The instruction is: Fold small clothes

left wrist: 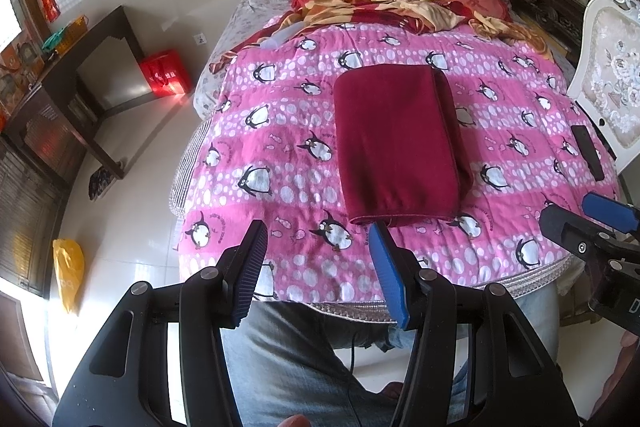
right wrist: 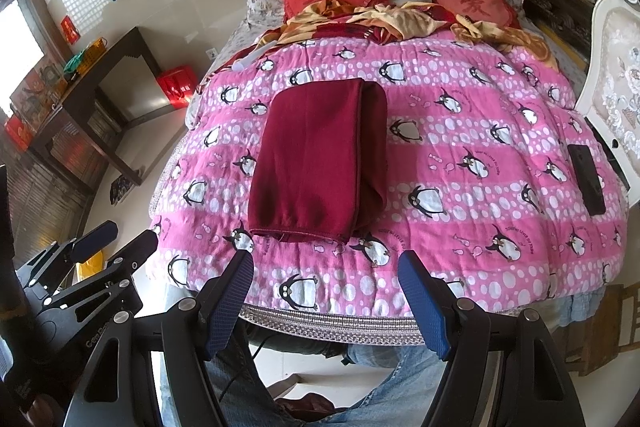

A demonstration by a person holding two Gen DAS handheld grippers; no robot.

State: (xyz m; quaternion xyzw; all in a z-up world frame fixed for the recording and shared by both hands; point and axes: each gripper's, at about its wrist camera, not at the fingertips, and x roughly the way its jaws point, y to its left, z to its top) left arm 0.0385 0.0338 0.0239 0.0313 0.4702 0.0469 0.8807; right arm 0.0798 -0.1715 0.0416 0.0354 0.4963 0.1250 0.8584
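The dark red garment point(left wrist: 400, 143) lies folded lengthwise on the pink penguin quilt point(left wrist: 280, 155), mid-bed. Both the left claw point(left wrist: 320, 267) and right claw point(right wrist: 326, 297) hang apart, empty, just short of its near hem. A neat next fold probably means pinching both near corners evenly and carrying them squarely to the far edge.

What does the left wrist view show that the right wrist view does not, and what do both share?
Only the left wrist view shows a whole yellow bag on the floor; the right wrist view catches just a sliver.

Only the right wrist view shows a wooden stool by the bed's right corner.

Both share the folded red garment on the penguin quilt, a black phone near the quilt's right edge, and open, empty left tongs and right tongs.
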